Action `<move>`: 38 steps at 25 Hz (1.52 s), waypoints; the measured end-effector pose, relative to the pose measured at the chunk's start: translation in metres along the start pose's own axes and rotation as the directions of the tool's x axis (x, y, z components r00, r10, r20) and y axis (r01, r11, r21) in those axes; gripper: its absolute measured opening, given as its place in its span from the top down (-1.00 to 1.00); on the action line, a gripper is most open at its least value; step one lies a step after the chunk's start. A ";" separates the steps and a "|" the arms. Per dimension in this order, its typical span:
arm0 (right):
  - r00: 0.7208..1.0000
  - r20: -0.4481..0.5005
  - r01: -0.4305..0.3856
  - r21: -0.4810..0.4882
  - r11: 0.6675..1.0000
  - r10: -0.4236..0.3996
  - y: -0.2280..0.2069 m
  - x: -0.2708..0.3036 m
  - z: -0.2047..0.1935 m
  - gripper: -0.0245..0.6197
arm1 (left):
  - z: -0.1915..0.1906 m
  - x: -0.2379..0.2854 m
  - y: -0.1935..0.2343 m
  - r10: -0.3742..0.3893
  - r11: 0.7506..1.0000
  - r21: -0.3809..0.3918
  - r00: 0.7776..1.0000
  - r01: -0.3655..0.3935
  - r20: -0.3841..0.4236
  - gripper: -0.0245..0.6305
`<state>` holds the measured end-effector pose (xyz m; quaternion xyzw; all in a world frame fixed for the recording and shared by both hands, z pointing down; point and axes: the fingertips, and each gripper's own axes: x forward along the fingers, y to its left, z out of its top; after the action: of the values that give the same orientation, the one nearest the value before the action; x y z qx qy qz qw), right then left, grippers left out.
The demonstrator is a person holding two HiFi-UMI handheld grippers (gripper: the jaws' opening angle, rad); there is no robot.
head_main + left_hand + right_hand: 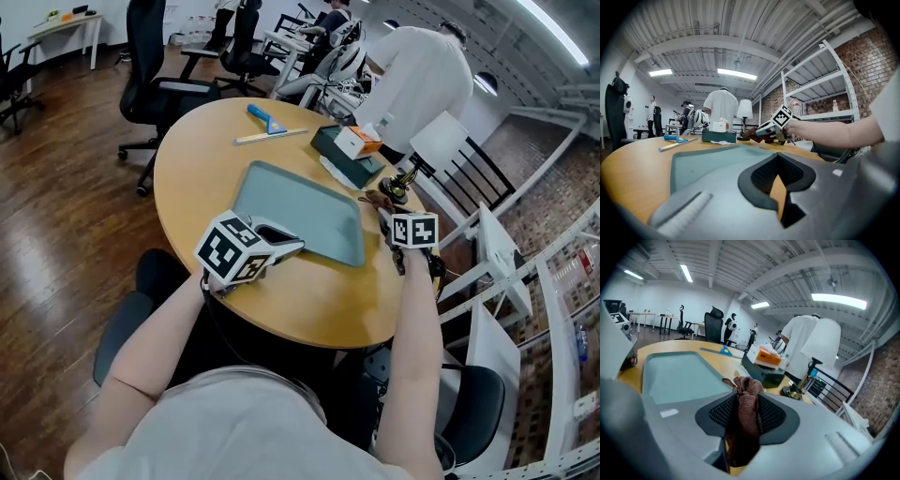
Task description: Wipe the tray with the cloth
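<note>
Because wiping has not begun, the right gripper [747, 417] holds the cloth [749, 387] clamped beside the tray [309, 211] on the bench [206, 159]; the left gripper [779, 183], jaws together and empty, likely steadies its near edge.

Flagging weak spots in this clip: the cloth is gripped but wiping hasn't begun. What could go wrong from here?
1. The cloth is bunched into a narrow wad in the right claw, so it may wipe only a thin strip, or the claw may scrape the tray.
2. The left claw sits at the tray's near edge without gripping it; the tray may slide.
3. The lamp stands close beside the right claw and could get knocked.
</note>
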<state>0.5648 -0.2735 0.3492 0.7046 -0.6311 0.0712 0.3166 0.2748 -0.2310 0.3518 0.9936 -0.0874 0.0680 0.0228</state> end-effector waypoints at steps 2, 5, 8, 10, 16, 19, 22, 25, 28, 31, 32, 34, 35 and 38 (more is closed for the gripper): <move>0.999 0.030 -0.028 -0.041 0.999 0.029 0.012 0.005 0.020 0.49 | 0.001 0.000 0.001 0.000 1.000 -0.001 1.000 0.000 -0.001 0.92; 0.992 -0.017 -0.123 -0.124 0.985 0.121 0.040 0.027 0.024 0.48 | 0.001 0.000 0.002 0.002 1.000 -0.001 1.000 -0.002 -0.001 0.92; 0.983 -0.118 -0.166 -0.220 0.961 0.142 0.058 0.049 0.012 0.46 | 0.000 0.002 0.002 0.002 1.000 0.001 1.000 -0.002 -0.002 0.92; 0.977 -0.157 -0.176 -0.236 0.956 0.141 0.063 0.062 0.006 0.46 | 0.000 0.003 0.002 0.002 1.000 0.002 1.000 -0.002 -0.002 0.92; 0.963 -0.222 -0.212 -0.270 0.939 0.154 0.074 0.080 -0.001 0.46 | -0.001 0.003 0.002 0.003 1.000 0.008 1.000 -0.003 -0.005 0.92; 0.958 -0.216 -0.251 -0.299 0.921 0.191 0.091 0.085 0.017 0.46 | 0.001 0.004 0.004 0.007 1.000 0.008 1.000 -0.007 -0.005 0.92; 0.948 -0.222 -0.296 -0.347 0.890 0.229 0.118 0.093 0.032 0.46 | 0.000 0.005 0.006 0.008 1.000 0.004 1.000 -0.008 -0.006 0.92; 0.938 -0.227 -0.334 -0.391 0.858 0.261 0.148 0.100 0.047 0.46 | 0.000 0.004 0.007 0.008 1.000 0.005 1.000 -0.008 -0.007 0.92; 0.928 -0.225 -0.366 -0.415 0.833 0.296 0.174 0.105 0.061 0.46 | 0.000 0.004 0.003 0.005 1.000 0.005 1.000 -0.005 -0.010 0.92; 0.917 -0.218 -0.399 -0.440 0.805 0.335 0.202 0.113 0.076 0.46 | 0.001 0.005 0.002 0.008 1.000 0.008 1.000 -0.008 -0.011 0.92; 0.912 -0.217 -0.410 -0.448 0.795 0.348 0.211 0.115 0.081 0.46 | 0.001 0.005 0.002 0.009 1.000 0.009 1.000 -0.009 -0.011 0.92; 0.900 -0.216 -0.437 -0.464 0.771 0.380 0.228 0.120 0.089 0.46 | 0.001 0.007 0.002 0.010 1.000 0.010 1.000 -0.010 -0.011 0.92; 0.892 -0.215 -0.451 -0.470 0.759 0.398 0.236 0.122 0.092 0.46 | 0.001 0.009 0.001 0.011 1.000 0.010 1.000 -0.011 -0.011 0.92; 0.872 -0.203 -0.484 -0.482 0.730 0.444 0.256 0.125 0.100 0.47 | 0.002 0.011 0.000 0.012 1.000 0.011 1.000 -0.011 -0.014 0.92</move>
<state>0.3203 -0.4333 0.4243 0.4092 -0.7701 0.0011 0.4895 0.2858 -0.2329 0.3518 0.9927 -0.0926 0.0757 0.0175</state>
